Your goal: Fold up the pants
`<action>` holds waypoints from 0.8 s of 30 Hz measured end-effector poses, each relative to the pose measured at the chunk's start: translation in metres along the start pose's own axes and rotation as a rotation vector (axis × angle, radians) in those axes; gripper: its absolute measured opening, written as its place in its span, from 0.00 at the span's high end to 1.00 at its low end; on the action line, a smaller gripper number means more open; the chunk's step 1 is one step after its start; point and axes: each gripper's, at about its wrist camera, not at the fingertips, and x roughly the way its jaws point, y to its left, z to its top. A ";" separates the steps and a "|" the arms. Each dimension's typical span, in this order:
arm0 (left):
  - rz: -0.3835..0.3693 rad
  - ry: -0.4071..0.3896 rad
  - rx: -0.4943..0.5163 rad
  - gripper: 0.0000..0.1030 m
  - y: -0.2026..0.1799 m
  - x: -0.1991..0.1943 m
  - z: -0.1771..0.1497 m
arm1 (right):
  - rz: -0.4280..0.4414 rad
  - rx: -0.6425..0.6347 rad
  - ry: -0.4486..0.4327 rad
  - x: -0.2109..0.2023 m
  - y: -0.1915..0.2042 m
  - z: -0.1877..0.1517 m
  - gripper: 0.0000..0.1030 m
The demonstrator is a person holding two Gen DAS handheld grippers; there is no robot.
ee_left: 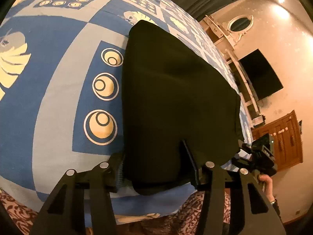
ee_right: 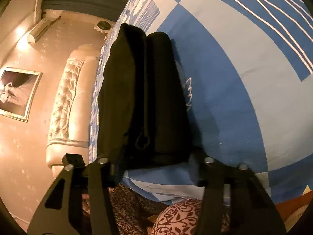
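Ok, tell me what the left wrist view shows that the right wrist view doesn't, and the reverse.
Only the left wrist view: a wooden cabinet, a dark wall screen, an oval mirror, and the right gripper in a hand.
Only the right wrist view: a tufted headboard, a framed picture, and the pants' drawstring loop.
Both: the black pants lying on the blue patterned bedsheet, their near edge between each view's own fingers.

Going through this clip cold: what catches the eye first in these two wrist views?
The black pants dominate both views, lying folded on a bedspread of blue and grey blocks with cream circles and leaf shapes. The left gripper and the right gripper each straddle the near edge of the cloth. Behind, a tufted cream headboard stands at the left of the right wrist view.
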 end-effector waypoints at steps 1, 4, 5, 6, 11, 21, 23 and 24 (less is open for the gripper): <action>0.010 -0.002 0.006 0.52 -0.001 0.000 0.001 | 0.004 0.002 -0.002 0.000 -0.002 0.000 0.57; 0.037 -0.008 0.025 0.53 -0.005 0.000 0.000 | 0.001 -0.005 -0.009 0.000 -0.002 -0.001 0.59; 0.042 -0.010 0.027 0.53 -0.006 0.000 0.000 | 0.003 -0.005 -0.009 0.000 -0.002 -0.001 0.59; 0.044 -0.012 0.024 0.53 -0.005 0.000 0.000 | 0.004 -0.008 -0.010 0.000 -0.002 -0.001 0.59; 0.054 -0.016 0.024 0.54 -0.004 -0.001 0.000 | 0.007 -0.013 -0.016 0.000 0.000 -0.001 0.60; 0.062 -0.018 0.014 0.54 -0.005 -0.003 0.000 | -0.001 -0.020 -0.020 0.002 0.003 0.000 0.60; 0.064 -0.018 0.014 0.55 -0.005 -0.003 0.000 | -0.003 -0.020 -0.021 0.002 0.004 0.001 0.60; 0.064 -0.019 0.013 0.55 -0.005 -0.003 0.000 | -0.005 -0.021 -0.021 0.002 0.003 0.001 0.60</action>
